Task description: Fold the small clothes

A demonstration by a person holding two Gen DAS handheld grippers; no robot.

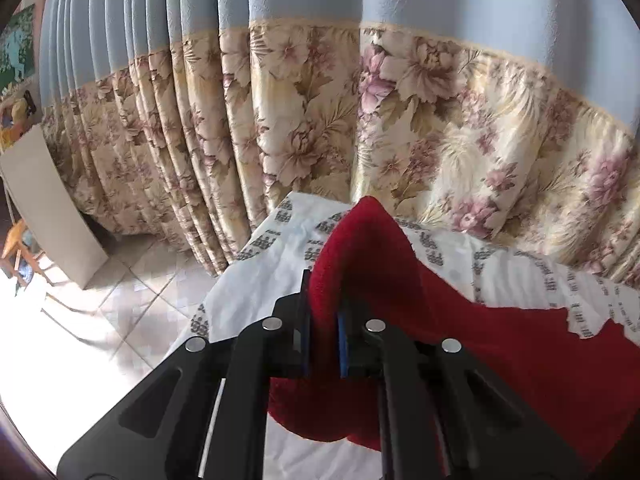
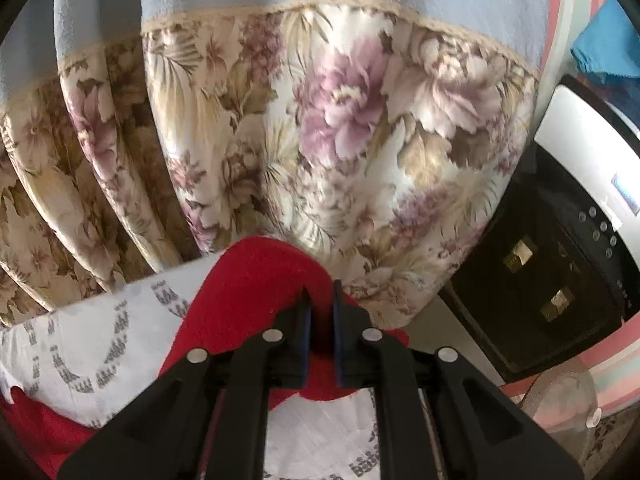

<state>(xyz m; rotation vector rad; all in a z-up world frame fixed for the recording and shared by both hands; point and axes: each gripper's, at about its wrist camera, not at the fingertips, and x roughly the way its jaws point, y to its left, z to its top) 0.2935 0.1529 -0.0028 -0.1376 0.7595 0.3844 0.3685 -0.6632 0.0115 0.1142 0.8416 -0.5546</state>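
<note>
A red fleece garment (image 1: 500, 320) lies lifted over a white patterned sheet (image 1: 256, 280), each raised end pinched between narrowed jaws of the left gripper (image 1: 324, 316) and right gripper (image 2: 322, 316), before a floral and blue curtain (image 1: 320, 100).

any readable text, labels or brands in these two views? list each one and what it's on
No text can be read in either view.
White sheet: repeated grey printed motifs that look like small lettering, too blurred to read.
White appliance: a small blue label or display, too small to read.
Red cloth, floral curtain, left gripper and right gripper: no writing visible.
</note>
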